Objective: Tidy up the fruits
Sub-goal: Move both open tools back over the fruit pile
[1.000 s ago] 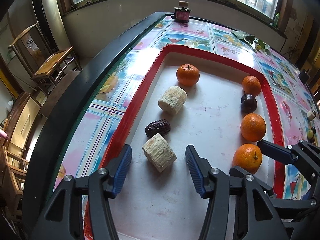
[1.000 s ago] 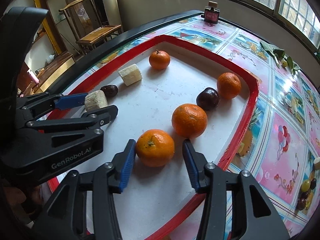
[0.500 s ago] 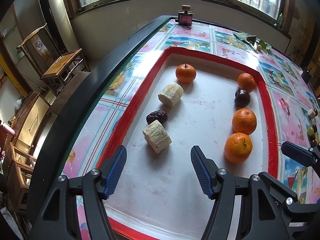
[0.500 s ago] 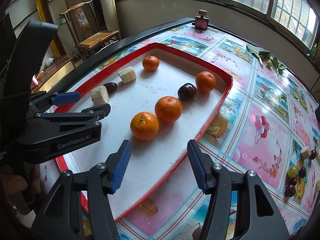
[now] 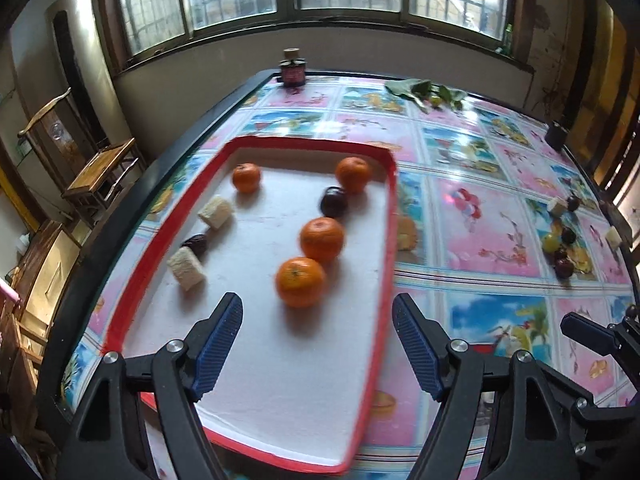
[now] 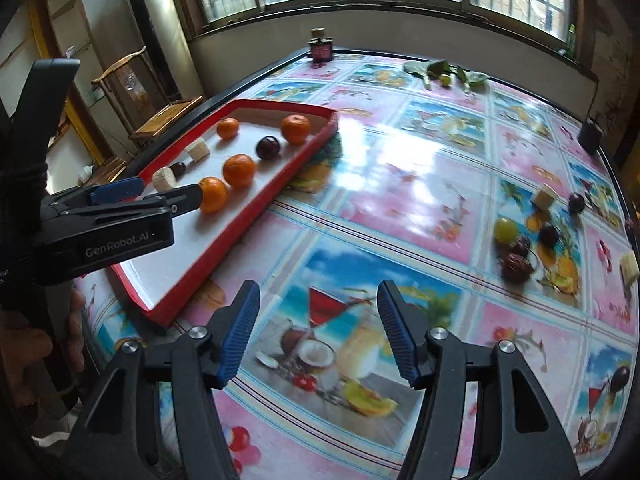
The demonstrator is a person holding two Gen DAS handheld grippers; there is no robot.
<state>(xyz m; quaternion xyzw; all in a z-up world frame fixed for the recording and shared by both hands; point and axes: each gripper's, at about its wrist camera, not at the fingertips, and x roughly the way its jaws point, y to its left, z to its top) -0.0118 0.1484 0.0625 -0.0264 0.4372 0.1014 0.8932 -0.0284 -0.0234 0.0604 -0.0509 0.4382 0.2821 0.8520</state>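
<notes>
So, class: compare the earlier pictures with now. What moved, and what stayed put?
Both grippers drew back from the tray. The right gripper, which framed the nearest orange, now hangs open over bare tablecloth; the left gripper left the pale chunk. Nothing was grasped. The fruits kept their places.

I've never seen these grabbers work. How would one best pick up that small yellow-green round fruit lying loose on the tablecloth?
Probably across the widest middle of the yellow-green round fruit, coming down from above. It is smooth and round, and dark fruits crowd its near and right sides.
</notes>
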